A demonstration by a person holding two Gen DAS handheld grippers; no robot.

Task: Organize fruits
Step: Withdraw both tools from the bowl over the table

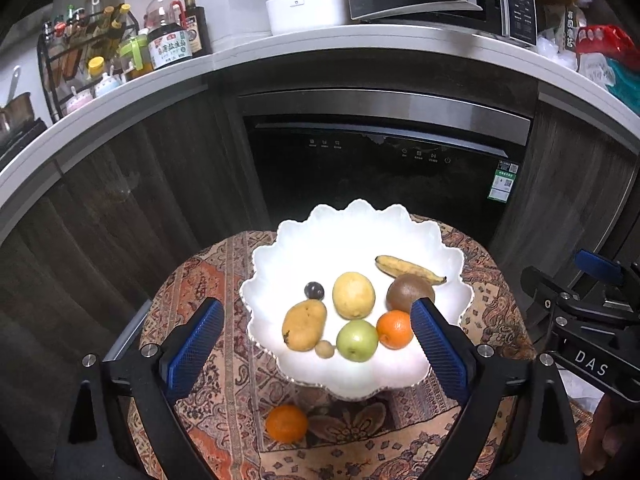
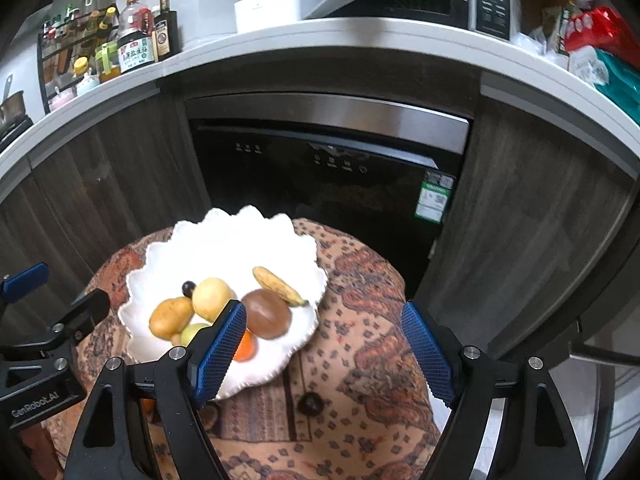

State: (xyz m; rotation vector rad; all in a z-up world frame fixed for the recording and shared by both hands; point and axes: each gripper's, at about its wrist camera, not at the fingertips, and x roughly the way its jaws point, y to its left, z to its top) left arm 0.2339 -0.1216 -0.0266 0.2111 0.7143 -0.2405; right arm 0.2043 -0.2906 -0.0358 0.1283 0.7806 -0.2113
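Your left gripper (image 1: 316, 344) hangs with its blue pads spread wide and nothing between them, tilted down over the near rim of the white scalloped bowl (image 1: 360, 224). Your right gripper (image 2: 324, 350) is likewise spread and empty, angled over the patterned cloth (image 2: 360, 280) to the right of the bowl.

Nearest you, on the cloth in front of the bowl, one orange (image 1: 286, 423) lies alone. A small dark fruit (image 2: 311, 403) also sits on the cloth, below the bowl in your right view.

Inside the bowl, the near row holds a brownish pear (image 1: 304, 325), a small tan fruit (image 1: 324, 349), a green apple (image 1: 357, 340) and a second orange (image 1: 394, 329). Behind them lie a dark plum (image 1: 314, 291), a yellow lemon (image 1: 353, 294), a kiwi (image 1: 409, 291) and, farthest back, a banana (image 1: 408, 269).

Beyond the table stand a dark dishwasher (image 1: 380, 168) and a white counter (image 1: 360, 40).
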